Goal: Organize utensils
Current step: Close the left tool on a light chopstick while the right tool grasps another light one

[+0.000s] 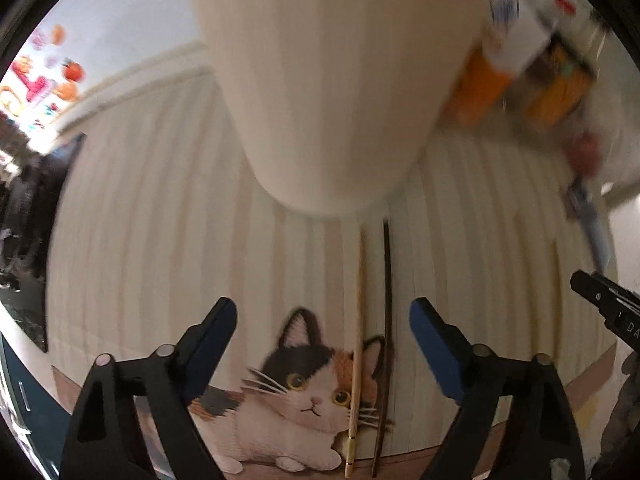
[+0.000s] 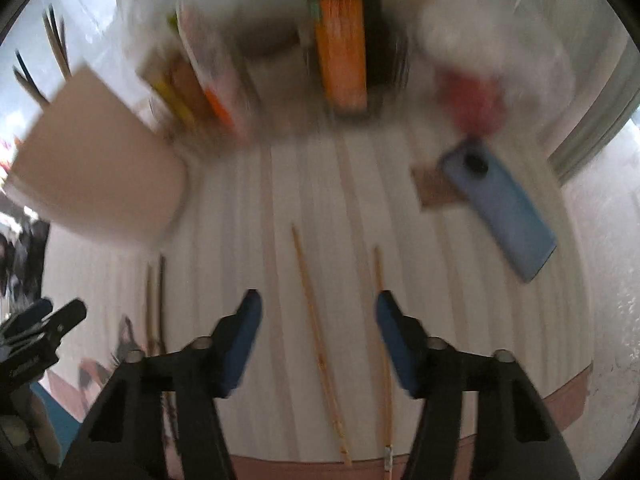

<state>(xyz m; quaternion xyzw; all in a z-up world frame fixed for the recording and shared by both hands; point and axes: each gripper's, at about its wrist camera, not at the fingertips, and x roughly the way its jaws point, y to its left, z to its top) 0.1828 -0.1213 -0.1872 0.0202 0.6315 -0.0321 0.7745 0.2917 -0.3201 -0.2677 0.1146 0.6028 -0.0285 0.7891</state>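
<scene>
A tall cream cup (image 1: 336,80) stands on a striped cat-print mat (image 1: 160,220); in the right wrist view the cup (image 2: 100,168) holds several dark sticks. A light chopstick (image 1: 358,340) and a dark chopstick (image 1: 386,320) lie between my open, empty left gripper (image 1: 322,340) fingers, below the cup. My right gripper (image 2: 318,332) is open and empty above two light chopsticks (image 2: 316,320) (image 2: 382,320) on the mat. The light and dark pair also shows at the left (image 2: 156,312).
A blue phone (image 2: 500,208) lies on a small brown square at the right. Orange and white boxes (image 2: 344,52) and a red object (image 2: 472,96) stand blurred at the mat's far edge. The left gripper shows at the left (image 2: 36,332).
</scene>
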